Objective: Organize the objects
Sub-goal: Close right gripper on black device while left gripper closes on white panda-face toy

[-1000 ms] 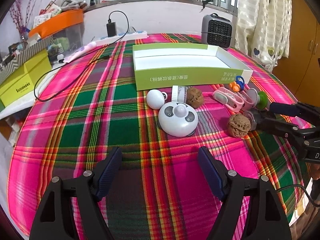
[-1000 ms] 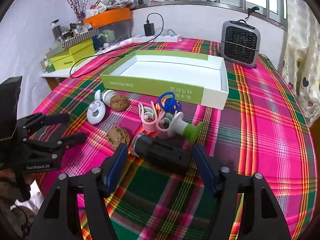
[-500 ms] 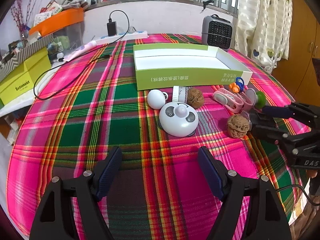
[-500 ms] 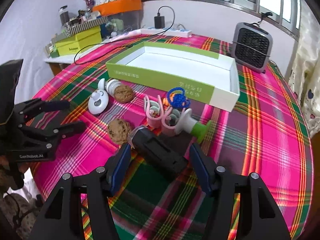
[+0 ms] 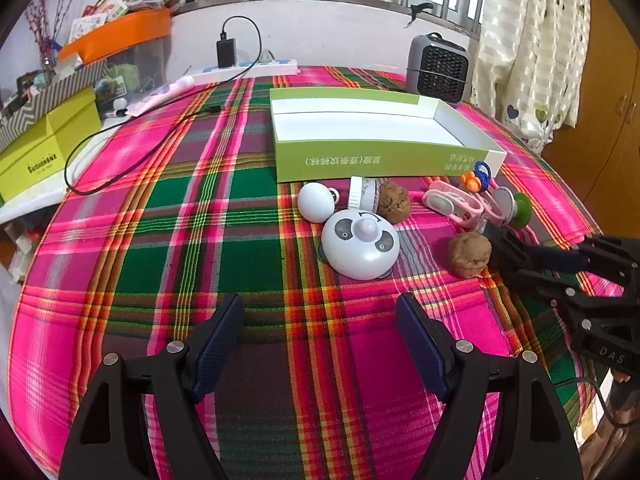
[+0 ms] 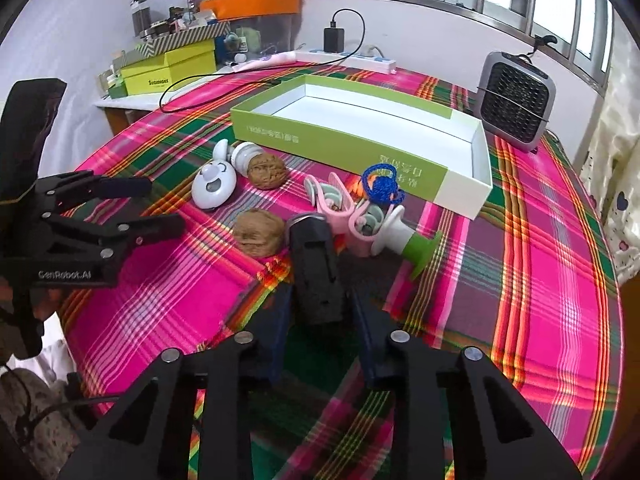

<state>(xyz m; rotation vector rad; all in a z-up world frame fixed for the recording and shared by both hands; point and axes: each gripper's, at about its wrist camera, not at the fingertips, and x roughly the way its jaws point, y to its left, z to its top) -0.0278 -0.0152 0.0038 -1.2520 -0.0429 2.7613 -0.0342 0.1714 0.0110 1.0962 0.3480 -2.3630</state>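
On the worktop [image 5: 200,220], under a pink-and-green plaid cloth, near its front edge: a black cylinder [image 6: 316,276], lying flat, long axis pointing away from the right wrist camera. Flanked on both sides by the fingers of the right claw [image 6: 318,300]; jaws closing, pads at the cylinder's flanks and seemingly pressing on them, one finger blurred. Far end of the cylinder just beside a walnut [image 6: 259,237] on one side and a pair of pink clips [image 6: 332,200] on the other.

Just past the clips: a tangle of blue cord [image 6: 382,184], and a white-and-green piece [image 6: 404,240] lying on its side. Further left in the same view: a second walnut [image 6: 267,171], touching a small white jar [image 6: 244,154], and beside them a white panda-faced gadget [image 5: 360,244].

Behind all of these: a shallow green box [image 6: 344,140], white inside, nothing in it, open top up. Well behind the box: a small grey heater [image 6: 516,100] and a white power strip [image 5: 256,68] with a black charger plugged in.

Over bare cloth, nearer than the panda gadget: the left claw [image 5: 318,304], spread wide, nothing between its fingers, touching nothing.

Off the worktop's left side: a yellow carton [image 5: 40,160] on a shelf.
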